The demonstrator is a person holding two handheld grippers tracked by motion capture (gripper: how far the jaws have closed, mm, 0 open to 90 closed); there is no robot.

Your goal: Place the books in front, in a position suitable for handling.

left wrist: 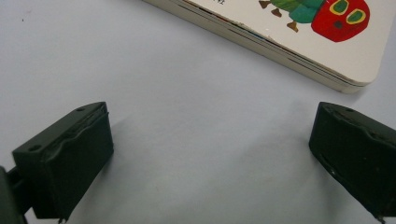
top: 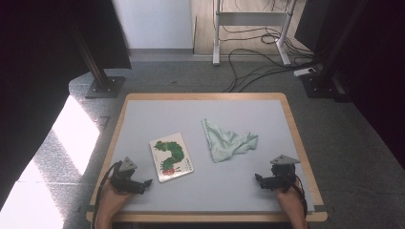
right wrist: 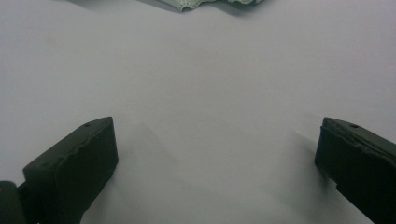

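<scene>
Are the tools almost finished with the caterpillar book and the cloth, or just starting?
Just starting, it seems. Nothing looks done yet: the caterpillar book lies closed and flat on the table, and the green cloth sits crumpled beside it, apart from it. Nothing is in hand: the left tool and right tool rest open near the front edge, touching neither. Everything is left to do, starting with reaching for the book or cloth.

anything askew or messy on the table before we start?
The pale green cloth lies crumpled in a loose heap right of centre, not spread flat. The caterpillar board book sits closed and flat but turned at an angle to the table edges. No spill or damage shows. Both claws are open, holding nothing.
</scene>
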